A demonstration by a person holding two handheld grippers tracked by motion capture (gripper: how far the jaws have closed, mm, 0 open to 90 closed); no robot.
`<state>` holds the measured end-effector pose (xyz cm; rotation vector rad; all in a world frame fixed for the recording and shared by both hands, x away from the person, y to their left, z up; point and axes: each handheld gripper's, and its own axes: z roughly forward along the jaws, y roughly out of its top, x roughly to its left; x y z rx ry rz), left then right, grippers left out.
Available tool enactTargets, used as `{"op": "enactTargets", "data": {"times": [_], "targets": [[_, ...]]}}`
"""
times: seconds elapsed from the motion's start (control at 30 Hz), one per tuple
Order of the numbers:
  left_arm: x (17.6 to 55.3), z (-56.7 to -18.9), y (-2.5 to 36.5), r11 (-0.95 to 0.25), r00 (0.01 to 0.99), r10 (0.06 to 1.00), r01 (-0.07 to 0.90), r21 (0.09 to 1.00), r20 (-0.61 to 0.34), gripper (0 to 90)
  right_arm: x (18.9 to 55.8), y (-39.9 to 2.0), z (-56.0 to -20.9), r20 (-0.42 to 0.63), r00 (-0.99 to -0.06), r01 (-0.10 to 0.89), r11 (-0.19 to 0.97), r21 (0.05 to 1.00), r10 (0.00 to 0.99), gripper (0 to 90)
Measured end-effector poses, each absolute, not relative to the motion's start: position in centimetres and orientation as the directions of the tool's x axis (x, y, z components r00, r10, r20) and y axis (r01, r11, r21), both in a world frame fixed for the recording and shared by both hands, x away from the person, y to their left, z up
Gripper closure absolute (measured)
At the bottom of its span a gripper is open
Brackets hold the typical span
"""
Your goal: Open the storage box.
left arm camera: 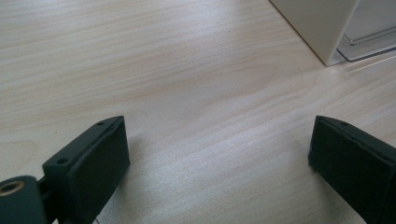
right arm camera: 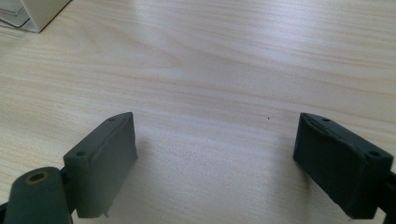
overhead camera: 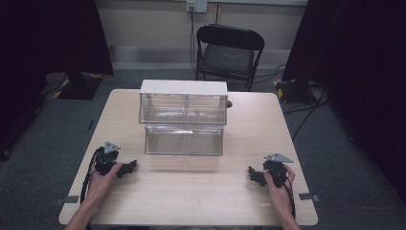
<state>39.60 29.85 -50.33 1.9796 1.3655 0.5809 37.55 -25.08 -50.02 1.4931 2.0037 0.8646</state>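
We hold the left gripper (overhead camera: 128, 168) low over the wooden table (overhead camera: 201, 196) with its jaws spread wide and nothing between them, and the right gripper (overhead camera: 253, 174) likewise, wide apart and empty. Both point inward across bare wood. Between and beyond them stands the clear two-tier box (overhead camera: 184, 125) with its white top, well apart from both.

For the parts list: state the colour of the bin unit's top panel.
White; the top panel of the clear bin unit shows best in the high view.
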Motion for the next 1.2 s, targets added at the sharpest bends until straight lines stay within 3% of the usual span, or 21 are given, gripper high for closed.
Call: {"op": "enactTargets", "data": {"times": [0.47,0.5,0.57,0.63,1.2], "targets": [[39.6,-50.2,29.7,-0.239,0.346,0.938,0.653,0.719,-0.003,4.7,37.5,-25.1,-50.0,-0.015,-0.28,0.648,0.2,0.735,0.96,12.5],[39.5,-50.1,29.7,-0.237,0.344,0.939,0.654,0.718,-0.003,5.6,37.5,-25.1,-50.0,-0.015,-0.28,0.648,0.2,0.735,0.96,12.5],[39.4,-49.9,29.7,-0.228,0.336,0.942,0.651,0.724,-0.006,18.5,37.5,-25.1,-50.0,-0.015,-0.28,0.648,0.2,0.735,0.96,12.5],[39.4,-49.9,29.7,-0.228,0.342,0.94,0.654,0.721,-0.013,15.0,37.6,-25.1,-50.0,-0.015,-0.28,0.648,0.2,0.735,0.96,12.5],[38.5,-48.2,29.3,-0.234,0.386,0.922,0.595,0.769,-0.018,18.6,37.6,-25.1,-50.0,-0.015,-0.28,0.648,0.2,0.735,0.96,12.5]]}}
